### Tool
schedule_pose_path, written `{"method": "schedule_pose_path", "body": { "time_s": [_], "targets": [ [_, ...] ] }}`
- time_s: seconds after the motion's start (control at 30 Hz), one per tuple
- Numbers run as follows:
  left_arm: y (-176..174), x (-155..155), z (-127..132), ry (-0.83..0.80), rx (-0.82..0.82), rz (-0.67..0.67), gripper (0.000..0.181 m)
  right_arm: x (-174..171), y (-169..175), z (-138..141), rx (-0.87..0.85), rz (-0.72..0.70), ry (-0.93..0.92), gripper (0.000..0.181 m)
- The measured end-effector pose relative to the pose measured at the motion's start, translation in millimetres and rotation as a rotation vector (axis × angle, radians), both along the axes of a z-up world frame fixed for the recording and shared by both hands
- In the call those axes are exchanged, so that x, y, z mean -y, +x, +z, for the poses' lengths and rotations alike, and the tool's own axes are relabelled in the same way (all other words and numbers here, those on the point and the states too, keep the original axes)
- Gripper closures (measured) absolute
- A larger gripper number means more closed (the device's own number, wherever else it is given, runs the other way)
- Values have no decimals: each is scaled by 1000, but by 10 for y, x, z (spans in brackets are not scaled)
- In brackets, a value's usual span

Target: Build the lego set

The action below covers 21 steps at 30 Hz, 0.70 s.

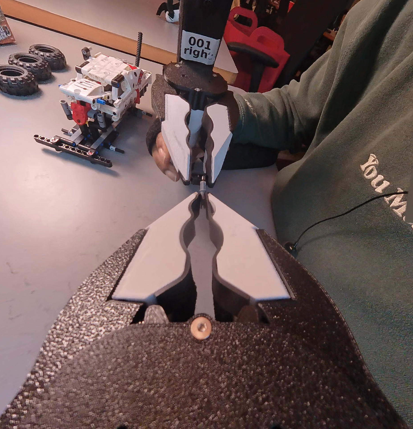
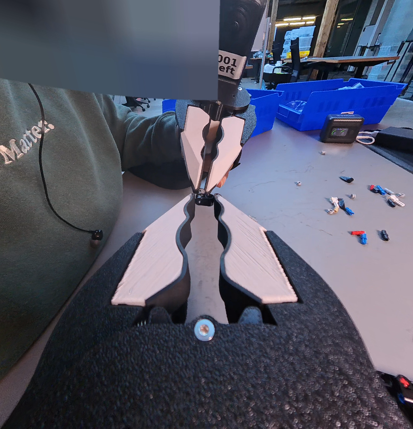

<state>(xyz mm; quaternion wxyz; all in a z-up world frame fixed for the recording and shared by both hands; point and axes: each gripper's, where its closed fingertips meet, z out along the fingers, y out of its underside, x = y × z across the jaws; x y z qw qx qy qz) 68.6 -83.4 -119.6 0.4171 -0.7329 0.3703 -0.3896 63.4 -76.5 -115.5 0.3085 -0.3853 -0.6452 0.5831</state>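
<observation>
Now the left gripper (image 1: 202, 197) pinches a small grey pin (image 1: 202, 186), tip to tip with the right gripper (image 2: 203, 199), which squeezes a little black piece (image 2: 204, 199).

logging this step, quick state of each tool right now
Left tool: closed on a small grey pin.
Right tool: closed on a small black connector, meeting the pin tip to tip.
</observation>
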Motion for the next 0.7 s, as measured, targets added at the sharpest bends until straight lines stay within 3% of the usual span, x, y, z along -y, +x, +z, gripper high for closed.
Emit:
{"method": "schedule_pose_path", "body": {
  "time_s": [0.3,0.7],
  "targets": [
    [34,50,-100,-22,-55,-23,178,49,22,-68,41,28,23,166],
    [72,65,-323,-154,-69,-26,179,72,57,-357,215,43,142,167]
  ]
}}
